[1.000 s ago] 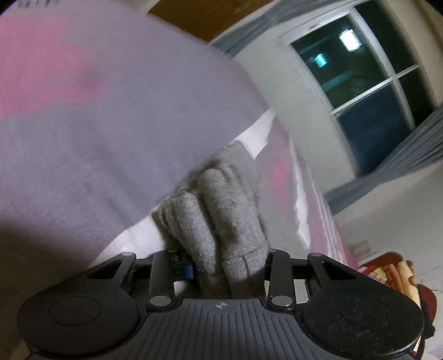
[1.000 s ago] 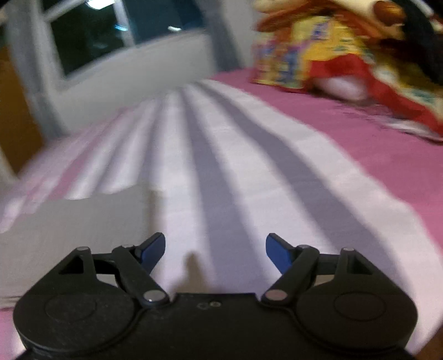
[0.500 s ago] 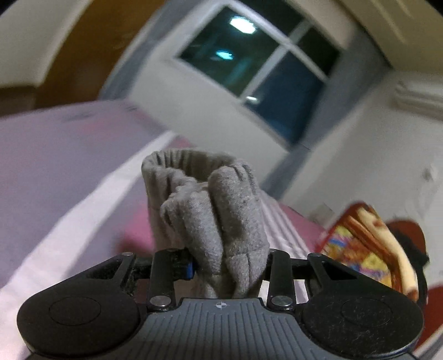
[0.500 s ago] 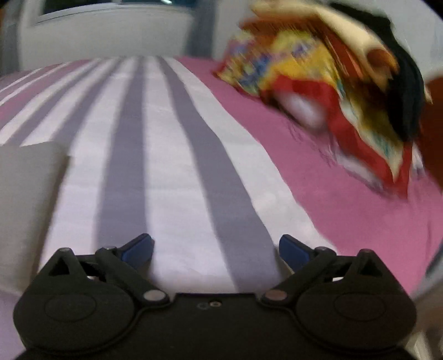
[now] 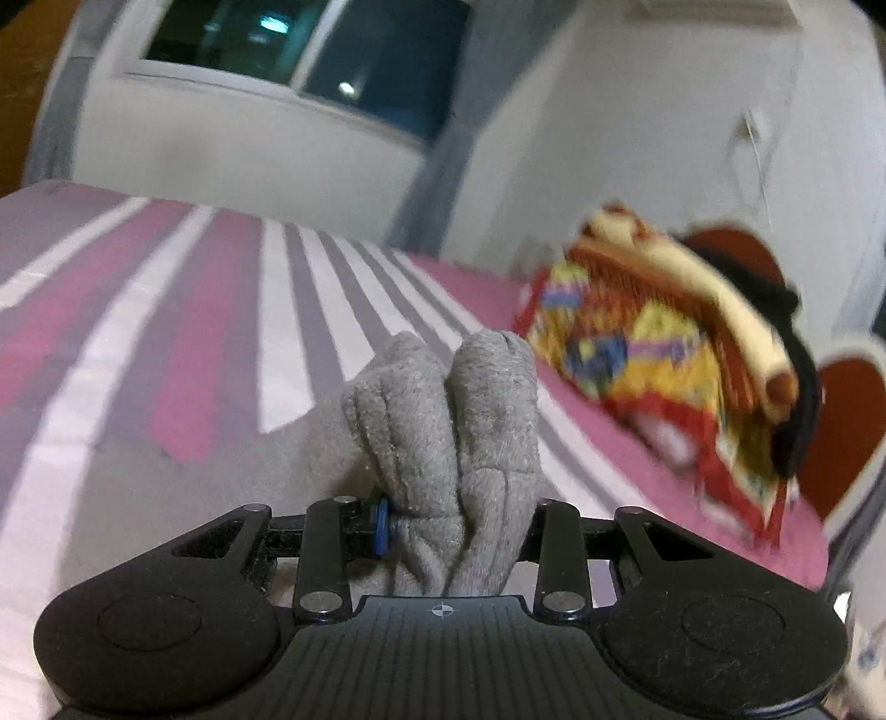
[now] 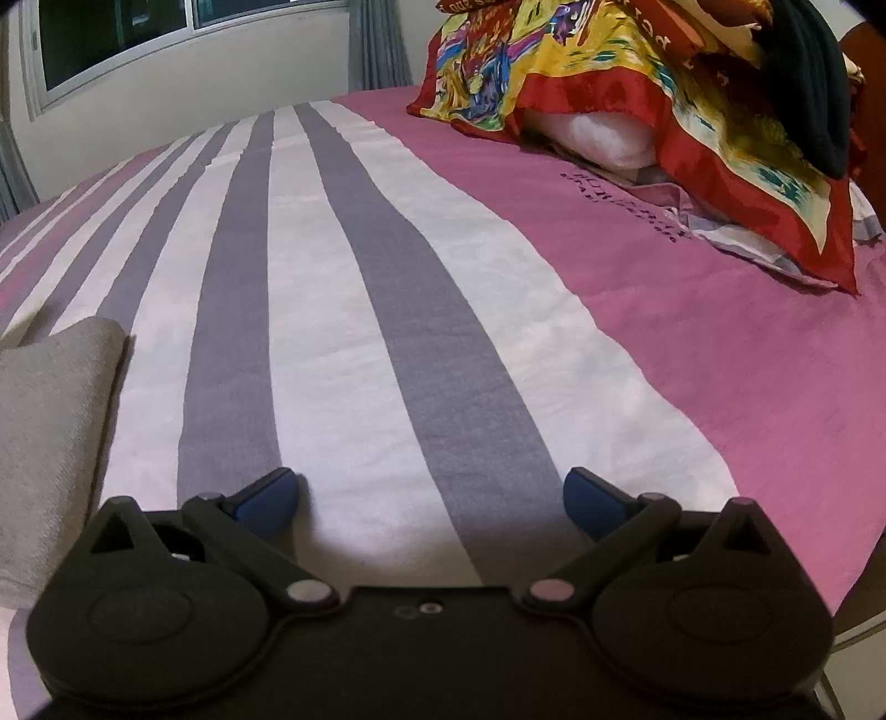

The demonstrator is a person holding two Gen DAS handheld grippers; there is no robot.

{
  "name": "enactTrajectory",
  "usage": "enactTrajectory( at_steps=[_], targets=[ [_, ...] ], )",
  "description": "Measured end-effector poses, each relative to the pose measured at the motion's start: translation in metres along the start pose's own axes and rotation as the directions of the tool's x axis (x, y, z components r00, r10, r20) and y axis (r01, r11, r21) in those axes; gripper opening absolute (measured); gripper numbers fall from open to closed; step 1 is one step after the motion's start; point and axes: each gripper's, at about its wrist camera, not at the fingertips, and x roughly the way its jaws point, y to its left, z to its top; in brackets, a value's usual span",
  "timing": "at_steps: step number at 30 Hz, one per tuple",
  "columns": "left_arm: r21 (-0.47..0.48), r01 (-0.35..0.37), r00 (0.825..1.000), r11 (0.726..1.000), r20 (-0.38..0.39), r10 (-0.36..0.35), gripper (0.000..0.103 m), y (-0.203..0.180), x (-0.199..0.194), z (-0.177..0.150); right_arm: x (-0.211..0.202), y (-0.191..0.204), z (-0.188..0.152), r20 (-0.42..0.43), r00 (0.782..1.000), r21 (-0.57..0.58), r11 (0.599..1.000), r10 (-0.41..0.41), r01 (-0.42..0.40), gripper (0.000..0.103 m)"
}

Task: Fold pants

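The grey fleece pants [image 5: 459, 421] are bunched up between the fingers of my left gripper [image 5: 454, 520], which is shut on them and holds the fold just above the bed. More grey cloth spreads below and to the left of the gripper. In the right wrist view a flat part of the pants [image 6: 50, 432] lies at the left edge on the bed. My right gripper [image 6: 432, 493] is open and empty, low over the striped sheet to the right of the pants.
The bed has a pink, white and grey striped sheet [image 6: 343, 288]. A colourful red and yellow blanket pile [image 6: 664, 99] with dark cloth on top lies at the head of the bed; it also shows in the left wrist view [image 5: 664, 354]. A window [image 5: 310, 50] is behind.
My left gripper has swung round and down with the bunched pants, from facing the wall to facing along the bed. My right gripper has turned right and opened wider.
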Motion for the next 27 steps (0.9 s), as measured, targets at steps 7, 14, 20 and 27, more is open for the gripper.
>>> enactTrajectory(
  at_steps=[7,14,20,27],
  targets=[
    [0.152,-0.026,0.994,0.988,-0.103,0.042,0.034,-0.05,0.036,-0.033,0.002,-0.003,0.0,0.003,1.0,0.008,1.0,0.009,-0.009,0.103],
    [0.306,-0.012,0.979,0.952,-0.189,0.073,0.038,-0.092,0.064,-0.051,0.004,-0.004,0.001,0.012,1.0,0.026,1.0,0.006,-0.006,0.103],
    [0.297,0.131,0.96,0.946,-0.274,-0.047,0.09,-0.117,0.08,-0.07,0.004,-0.003,0.0,0.017,1.0,0.035,0.999,-0.005,0.005,0.103],
    [0.167,-0.009,1.0,0.986,0.024,0.005,0.09,-0.089,-0.009,-0.05,0.005,-0.006,0.0,0.017,1.0,0.049,0.999,0.003,-0.004,0.103]
  ],
)
